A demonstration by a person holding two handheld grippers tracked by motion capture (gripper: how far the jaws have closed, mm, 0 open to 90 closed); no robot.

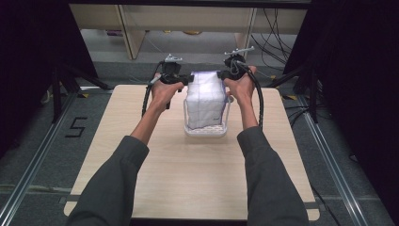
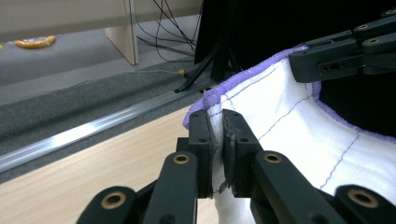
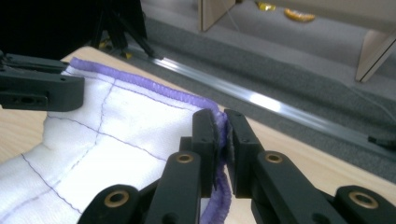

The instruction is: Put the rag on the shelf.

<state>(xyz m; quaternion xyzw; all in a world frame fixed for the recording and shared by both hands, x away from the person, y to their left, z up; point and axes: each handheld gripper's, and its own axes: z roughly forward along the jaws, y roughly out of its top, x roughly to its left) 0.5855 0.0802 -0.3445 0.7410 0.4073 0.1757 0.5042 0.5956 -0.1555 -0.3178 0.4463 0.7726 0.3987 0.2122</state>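
both grippers are clamped on the white towel: your left gripper pinches one top corner at the purple hem, your right gripper the other. the cloth hangs stretched between them over the white basket mid-table, its lower part apparently already inside. looks like you're lowering it in. keep both hands level so the top edge stays taut, come straight down over the basket centre, and watch that the sides don't snag or drape over the rim. don't let go until most of the cloth sits inside.
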